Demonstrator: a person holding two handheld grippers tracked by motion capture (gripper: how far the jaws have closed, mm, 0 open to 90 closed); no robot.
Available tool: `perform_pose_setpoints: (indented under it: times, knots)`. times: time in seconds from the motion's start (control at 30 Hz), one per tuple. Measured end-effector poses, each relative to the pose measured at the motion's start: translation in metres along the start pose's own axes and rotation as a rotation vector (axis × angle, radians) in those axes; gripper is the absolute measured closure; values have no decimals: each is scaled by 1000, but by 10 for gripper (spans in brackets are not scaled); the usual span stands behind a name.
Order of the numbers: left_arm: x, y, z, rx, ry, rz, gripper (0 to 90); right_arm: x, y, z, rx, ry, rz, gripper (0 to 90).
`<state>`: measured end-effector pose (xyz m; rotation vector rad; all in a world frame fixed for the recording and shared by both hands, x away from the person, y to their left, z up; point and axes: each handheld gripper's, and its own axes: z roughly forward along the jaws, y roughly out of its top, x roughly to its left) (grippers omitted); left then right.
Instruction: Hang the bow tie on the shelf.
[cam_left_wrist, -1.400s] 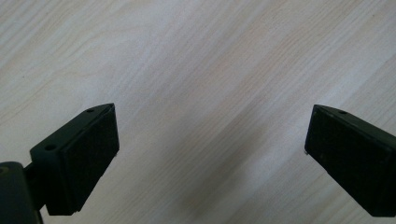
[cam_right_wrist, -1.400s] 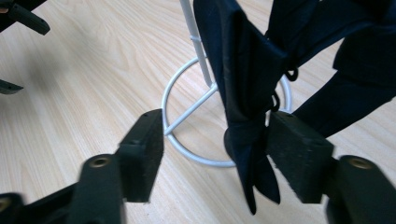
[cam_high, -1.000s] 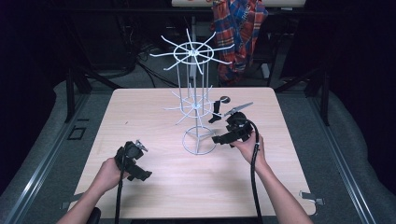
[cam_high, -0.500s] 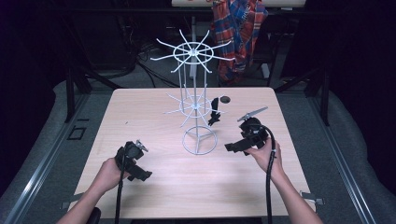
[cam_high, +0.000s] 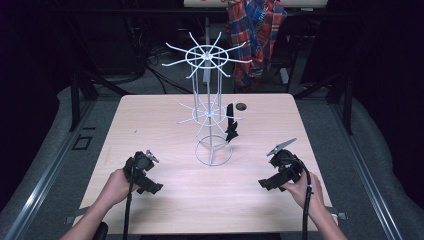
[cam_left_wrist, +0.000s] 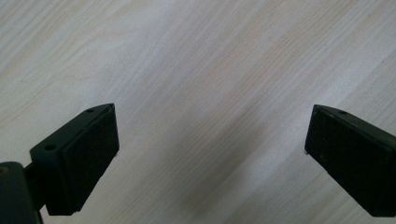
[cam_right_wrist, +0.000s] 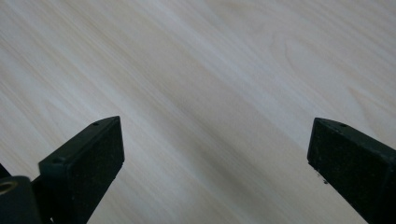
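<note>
High view: both claws, left (cam_high: 150, 187) and right (cam_high: 266, 183), spread empty over bare table (cam_high: 200, 200) near its front edge.

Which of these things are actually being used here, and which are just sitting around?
In use, as far as I can tell:
white wire rack
black item on its arm
left gripper
right gripper

Just about:
plaid cloth
dark round spot on the table
</note>
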<state>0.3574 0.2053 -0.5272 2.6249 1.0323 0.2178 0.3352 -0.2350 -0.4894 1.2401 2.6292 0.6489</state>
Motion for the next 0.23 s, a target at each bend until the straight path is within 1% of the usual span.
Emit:
perform_pose_setpoints:
  times: [0.07, 0.13, 0.17, 0.2, 0.23]
  knots:
    - [0, 0, 0, 2, 5, 5, 30, 0, -6, 2, 22, 17, 0, 35]
    - [0, 1, 0, 1, 6, 6, 30, 1, -9, 6, 34, -4, 8, 37]
    - [0, 1, 1, 1, 5, 6, 30, 1, -8, 6, 61, -18, -16, 38]
    - [0, 1, 1, 0, 4, 7, 30, 1, -7, 9, 64, -17, -16, 39]
    - [0, 1, 1, 1, 4, 7, 30, 2, -7, 10, 80, -7, -20, 39]
